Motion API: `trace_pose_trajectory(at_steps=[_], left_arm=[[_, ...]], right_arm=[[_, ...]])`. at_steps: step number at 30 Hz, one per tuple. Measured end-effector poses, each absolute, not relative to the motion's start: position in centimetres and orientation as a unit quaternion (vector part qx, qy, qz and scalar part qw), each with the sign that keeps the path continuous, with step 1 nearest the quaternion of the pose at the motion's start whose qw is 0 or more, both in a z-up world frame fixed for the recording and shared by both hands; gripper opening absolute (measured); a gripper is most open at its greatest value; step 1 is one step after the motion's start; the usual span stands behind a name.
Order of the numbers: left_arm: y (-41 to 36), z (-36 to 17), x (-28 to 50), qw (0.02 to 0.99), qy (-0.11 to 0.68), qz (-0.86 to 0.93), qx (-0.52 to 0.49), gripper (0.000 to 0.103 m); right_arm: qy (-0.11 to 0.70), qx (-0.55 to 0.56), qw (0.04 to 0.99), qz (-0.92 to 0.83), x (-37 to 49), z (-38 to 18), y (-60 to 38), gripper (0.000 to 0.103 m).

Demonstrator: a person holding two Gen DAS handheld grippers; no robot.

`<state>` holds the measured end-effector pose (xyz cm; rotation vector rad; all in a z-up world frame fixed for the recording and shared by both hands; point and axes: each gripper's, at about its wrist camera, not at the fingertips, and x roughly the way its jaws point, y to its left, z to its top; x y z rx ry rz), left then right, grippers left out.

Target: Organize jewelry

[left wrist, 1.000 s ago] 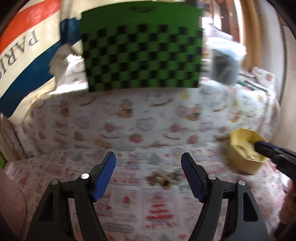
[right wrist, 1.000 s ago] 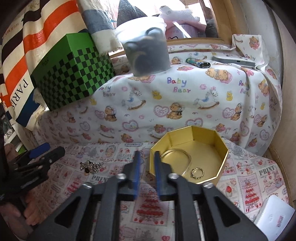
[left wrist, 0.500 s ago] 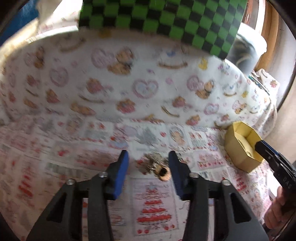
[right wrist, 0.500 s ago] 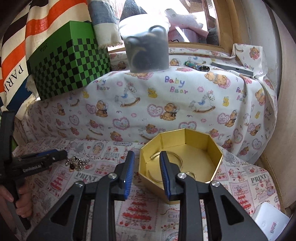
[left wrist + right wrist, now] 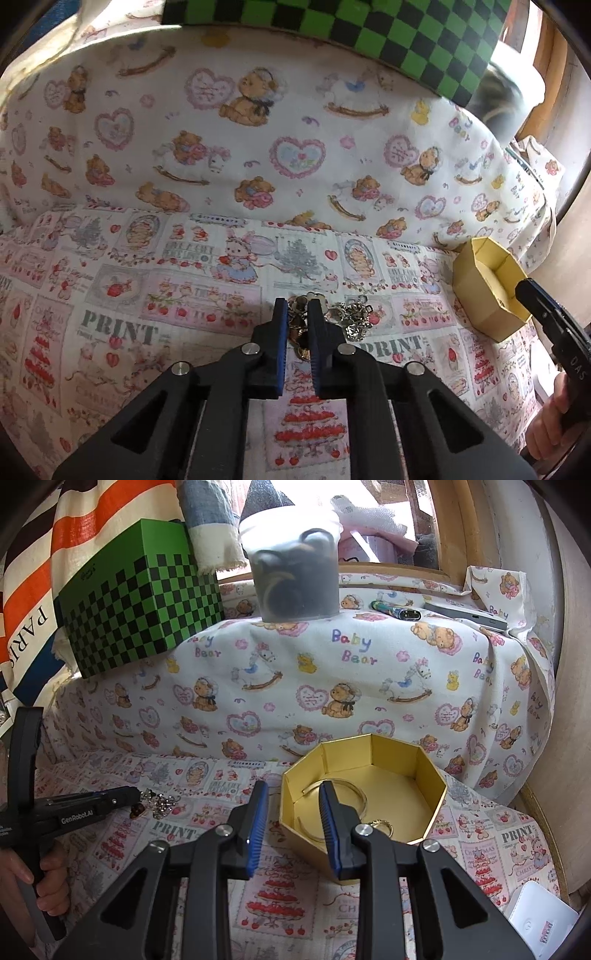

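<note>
- Left wrist view: left gripper [image 5: 298, 308] fingers closing on the tangled jewelry cluster [image 5: 332, 319] lying on the printed cloth [image 5: 122, 295]; part of the chain sits between the pads, looks pinched, though contact is hard to confirm. Gold box [image 5: 487, 284] off to the right, right gripper [image 5: 532, 295] tip at its rim.
- Right wrist view: right gripper [image 5: 291, 794] fingers slightly apart, holding nothing, over the near-left wall of the gold box [image 5: 424, 771]. Bangle [image 5: 354, 794] and ring [image 5: 382, 825] inside. Left gripper [image 5: 138, 794] at the cluster [image 5: 159, 803].
</note>
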<state>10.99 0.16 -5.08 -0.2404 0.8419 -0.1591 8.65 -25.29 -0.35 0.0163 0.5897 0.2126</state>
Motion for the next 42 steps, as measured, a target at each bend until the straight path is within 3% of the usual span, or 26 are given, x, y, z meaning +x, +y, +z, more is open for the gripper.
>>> trace_pose_trajectory(at_steps=[2,10,12,14,24,25,26,40,42], left_arm=[[0.7,-4.4,10.4,0.904,0.400,-0.082,-0.127,0.000],[1.0,-1.0,8.4,0.926,0.357,-0.067,-0.102,0.000],[0.9,-0.9,8.3,0.927,0.358,-0.066,-0.095,0.005],[0.7,-1.1,8.6,0.926,0.360,-0.067,-0.088,0.021],[0.3,-5.1,12.1,0.898,0.426,-0.065,-0.093,0.022],[0.2,-5.1,12.1,0.897,0.426,-0.071,-0.096,0.016],[0.2,-5.0,12.0,0.897,0.424,-0.075,-0.096,0.003],[1.0,-1.6,9.1,0.914,0.386,-0.067,-0.101,0.000],[0.7,-2.1,9.4,0.917,0.387,-0.053,-0.084,0.006]], right_arm=[[0.289,0.010,0.951,0.108,8.5,-0.2,-25.2,0.026],[0.289,0.007,0.949,0.127,8.0,-0.1,-24.6,0.026],[0.288,0.002,0.949,0.127,7.8,-0.2,-24.2,0.026],[0.290,0.001,0.948,0.129,7.9,-0.3,-24.1,0.026],[0.299,0.012,0.946,0.126,8.2,-0.5,-24.4,0.026],[0.299,0.013,0.946,0.126,8.2,-0.5,-24.5,0.026],[0.300,0.014,0.946,0.125,8.2,-0.5,-24.5,0.026],[0.302,0.011,0.945,0.126,8.2,-0.6,-24.3,0.026],[0.303,0.010,0.945,0.127,8.2,-0.7,-24.3,0.026]])
